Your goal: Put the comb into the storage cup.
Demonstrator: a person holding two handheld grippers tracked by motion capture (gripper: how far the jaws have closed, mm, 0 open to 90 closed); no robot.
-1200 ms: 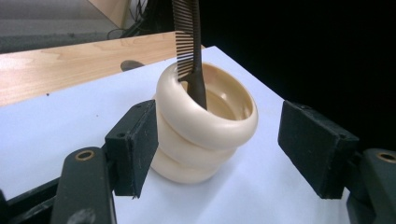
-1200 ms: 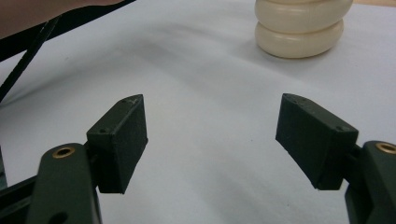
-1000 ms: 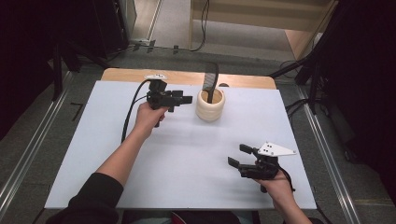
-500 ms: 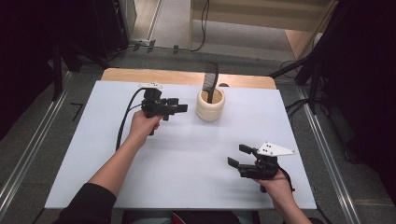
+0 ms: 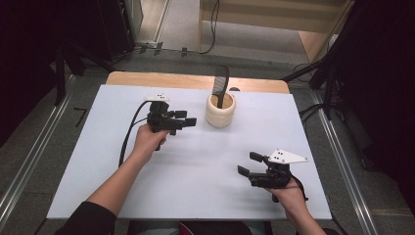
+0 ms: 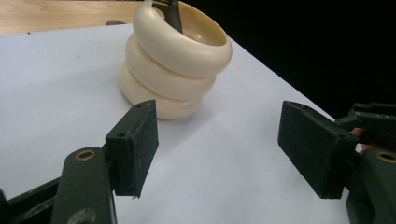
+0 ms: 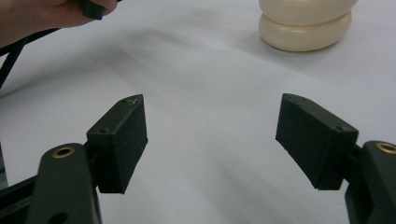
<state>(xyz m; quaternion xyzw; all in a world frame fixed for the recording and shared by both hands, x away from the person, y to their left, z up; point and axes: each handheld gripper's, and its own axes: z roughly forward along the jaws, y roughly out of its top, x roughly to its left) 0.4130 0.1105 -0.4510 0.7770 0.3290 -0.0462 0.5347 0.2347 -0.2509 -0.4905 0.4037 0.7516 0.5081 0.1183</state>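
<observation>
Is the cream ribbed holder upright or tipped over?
Upright. The cream ribbed holder stands on its base on the white table, mouth upward, with a dark utensil sticking out of the top.

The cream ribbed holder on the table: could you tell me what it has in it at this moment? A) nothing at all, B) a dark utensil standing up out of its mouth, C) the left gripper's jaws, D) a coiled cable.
B: in the high view a dark utensil stands up out of the cream ribbed holder, while the left gripper is beside it with open, empty jaws.
</observation>
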